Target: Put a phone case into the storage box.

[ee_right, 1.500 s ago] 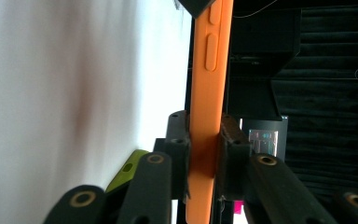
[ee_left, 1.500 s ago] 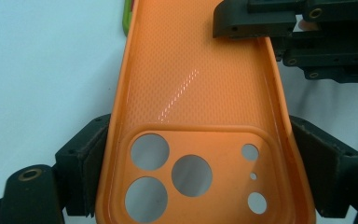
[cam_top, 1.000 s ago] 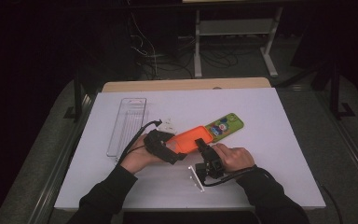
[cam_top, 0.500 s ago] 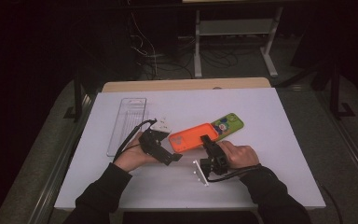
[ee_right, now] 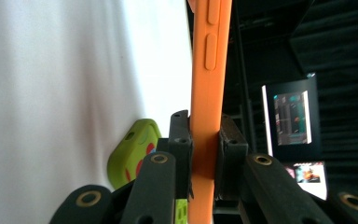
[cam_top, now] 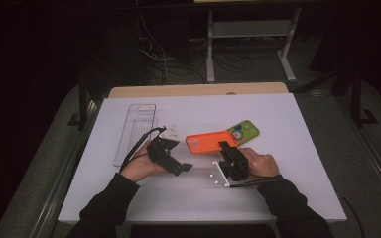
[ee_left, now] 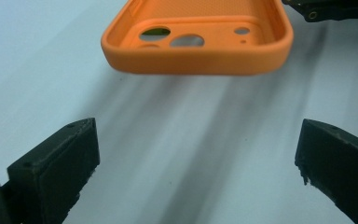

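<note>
At the left of the white table [cam_top: 144, 198] a clear plastic tray [cam_top: 135, 130] lies apart from the work. Just right of it, the left gripper [cam_top: 177, 166] has let go: a second ago its jaws were nipped on the near end of the orange phone case [cam_top: 209, 141]; they have just been opening and now stand wide apart with nothing between them. In the left gripper view the case's camera-cutout end [ee_left: 198, 39] hangs ahead of the two black pads [ee_left: 60, 161], clear of both and casting a shadow on the table, so it is off the surface there.

Farther right, the right gripper [cam_top: 226, 147] has changed nothing in its hold: its jaws are clamped on the case's side wall, and the right gripper view shows the orange edge [ee_right: 209, 93] pinched between the pads. Beyond the case lies the green phone [cam_top: 245, 131], flat on the table, its green corner [ee_right: 133, 151] showing beside the jaws.

As I judge it, the case is now carried by one gripper alone, stripped from the phone, and the left is free to regrip.
</note>
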A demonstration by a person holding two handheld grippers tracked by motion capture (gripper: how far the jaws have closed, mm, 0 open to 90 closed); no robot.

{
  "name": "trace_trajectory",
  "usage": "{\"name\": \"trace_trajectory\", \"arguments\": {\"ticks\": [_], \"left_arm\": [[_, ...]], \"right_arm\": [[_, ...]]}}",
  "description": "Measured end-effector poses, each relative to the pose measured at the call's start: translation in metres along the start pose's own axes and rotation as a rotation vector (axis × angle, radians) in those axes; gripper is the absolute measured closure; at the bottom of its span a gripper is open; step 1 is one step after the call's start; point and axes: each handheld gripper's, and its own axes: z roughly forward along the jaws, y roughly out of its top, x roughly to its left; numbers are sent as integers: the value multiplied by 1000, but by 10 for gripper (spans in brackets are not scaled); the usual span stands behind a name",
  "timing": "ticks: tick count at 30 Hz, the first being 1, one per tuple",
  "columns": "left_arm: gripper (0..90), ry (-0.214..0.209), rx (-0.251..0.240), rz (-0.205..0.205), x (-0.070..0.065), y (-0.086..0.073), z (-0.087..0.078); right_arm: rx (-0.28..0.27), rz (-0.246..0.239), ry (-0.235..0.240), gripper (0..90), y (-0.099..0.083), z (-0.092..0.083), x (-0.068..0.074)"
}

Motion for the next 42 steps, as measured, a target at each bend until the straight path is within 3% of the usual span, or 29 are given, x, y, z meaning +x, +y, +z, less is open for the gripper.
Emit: {"name": "trace_trajectory", "arguments": {"ticks": [4,5,10,11,12,14,16,17,20,21,28,30,31,33,38,40,41,42], "left_arm": [[0,4,-3,-18,-1,0,1],[0,4,-3,-18,-1,0,1],[0,7,2,-13,-1,0,1],[0,6,-13,-27,-2,0,3],[0,7,-10,-17,-2,0,3],[0,8,-8,-3,-1,0,3],[0,8,-4,-3,-1,0,3],[0,9,14,17,1,0,1],[0,13,1,-3,0,0,2],[0,13,1,0,0,0,2],[0,13,0,-8,0,0,2],[0,13,-3,-19,-1,0,2],[0,13,-2,-19,-1,0,2],[0,13,-3,-20,-1,0,2],[0,17,-3,-20,-1,0,2],[0,16,-1,-17,0,-1,2],[0,16,-2,-17,0,-1,2],[0,18,0,-16,0,-1,2]], "right_arm": [[17,79,44,781,-3,2,-3],[17,79,44,781,-3,2,-3],[28,182,77,781,-6,3,-7],[28,182,77,781,-6,3,-7],[28,225,92,781,-6,3,-8],[28,237,107,781,-7,4,-10],[24,283,135,781,-10,5,-14],[24,283,135,781,-10,5,-14],[32,388,163,781,-11,4,-18],[27,452,172,781,-12,4,-19],[13,542,231,782,-18,6,-26],[9,599,256,782,-19,7,-28],[-2,688,290,782,-20,7,-30],[-2,704,300,782,-21,7,-31],[-21,839,361,782,-29,9,-37],[-22,855,372,782,-30,9,-38],[-26,908,390,782,-32,10,-40],[-30,925,398,782,-34,10,-41]]}}
